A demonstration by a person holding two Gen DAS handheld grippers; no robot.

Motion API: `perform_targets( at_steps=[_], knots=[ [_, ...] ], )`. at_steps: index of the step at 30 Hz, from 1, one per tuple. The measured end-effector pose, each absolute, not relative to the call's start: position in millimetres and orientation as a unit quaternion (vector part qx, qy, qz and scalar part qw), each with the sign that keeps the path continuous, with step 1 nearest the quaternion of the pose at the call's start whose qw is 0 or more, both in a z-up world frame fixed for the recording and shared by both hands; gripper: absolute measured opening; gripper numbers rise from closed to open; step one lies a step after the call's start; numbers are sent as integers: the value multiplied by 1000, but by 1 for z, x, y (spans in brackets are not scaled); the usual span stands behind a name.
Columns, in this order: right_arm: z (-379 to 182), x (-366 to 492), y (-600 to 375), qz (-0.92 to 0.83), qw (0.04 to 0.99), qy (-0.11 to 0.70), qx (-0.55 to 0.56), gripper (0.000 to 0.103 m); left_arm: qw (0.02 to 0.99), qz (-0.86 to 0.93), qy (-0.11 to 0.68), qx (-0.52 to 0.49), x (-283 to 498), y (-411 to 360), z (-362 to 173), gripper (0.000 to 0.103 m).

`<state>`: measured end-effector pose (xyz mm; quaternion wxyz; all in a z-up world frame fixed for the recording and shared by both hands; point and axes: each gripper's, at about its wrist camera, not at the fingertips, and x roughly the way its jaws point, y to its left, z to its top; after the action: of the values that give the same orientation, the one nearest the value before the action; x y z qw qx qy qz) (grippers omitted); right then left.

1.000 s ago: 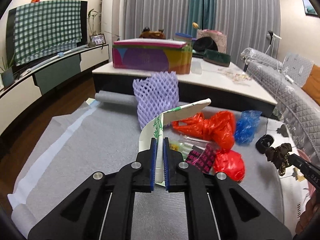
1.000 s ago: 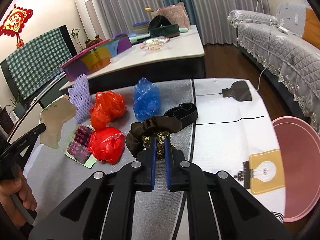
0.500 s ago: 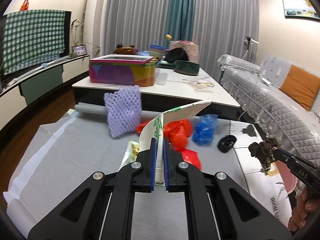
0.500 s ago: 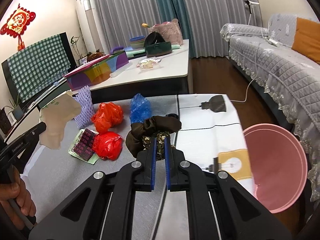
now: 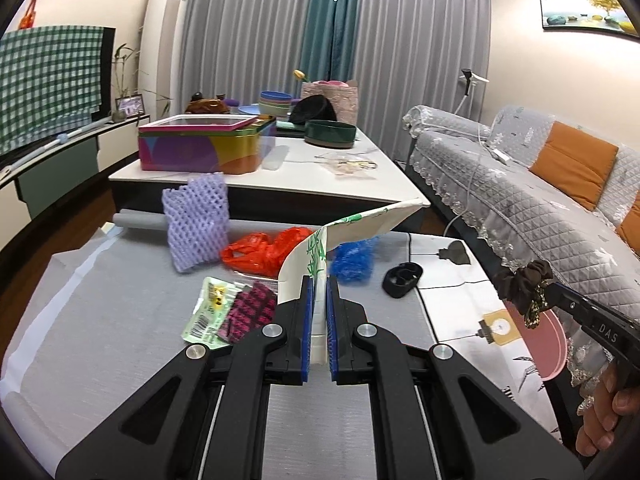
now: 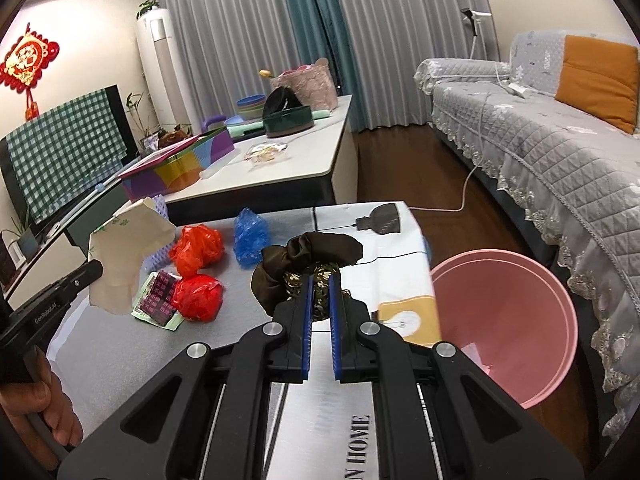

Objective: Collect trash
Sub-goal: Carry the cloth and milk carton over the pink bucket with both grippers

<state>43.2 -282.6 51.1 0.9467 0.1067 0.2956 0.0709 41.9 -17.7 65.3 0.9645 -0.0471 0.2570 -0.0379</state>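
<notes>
Right tool (image 6: 320,300), clamped on the brown scrunchie (image 6: 308,256), has moved toward the pink bin (image 6: 504,320) — left tool (image 5: 318,300) grips paper (image 5: 360,224) — drop seems next.

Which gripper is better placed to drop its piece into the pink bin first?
Right, probably. The right gripper, shut on the brown scrunchie, sits beside the pink bin. The left gripper holds the paper cup over the table's far side from it.
</notes>
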Motion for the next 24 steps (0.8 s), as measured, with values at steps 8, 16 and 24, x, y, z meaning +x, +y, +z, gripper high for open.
perform_targets(
  at_steps=[8, 16, 24],
  knots=[
    [54, 36, -300, 54, 948, 290, 117, 8, 963, -62, 259, -41, 41, -38, 65, 7],
    [55, 32, -319, 38, 950, 284, 123, 8, 962, -84, 257, -36, 43, -60, 64, 7],
    [55, 29, -337, 19, 951, 281, 131, 8, 960, -100, 261, -30, 48, -82, 61, 7]
  ],
)
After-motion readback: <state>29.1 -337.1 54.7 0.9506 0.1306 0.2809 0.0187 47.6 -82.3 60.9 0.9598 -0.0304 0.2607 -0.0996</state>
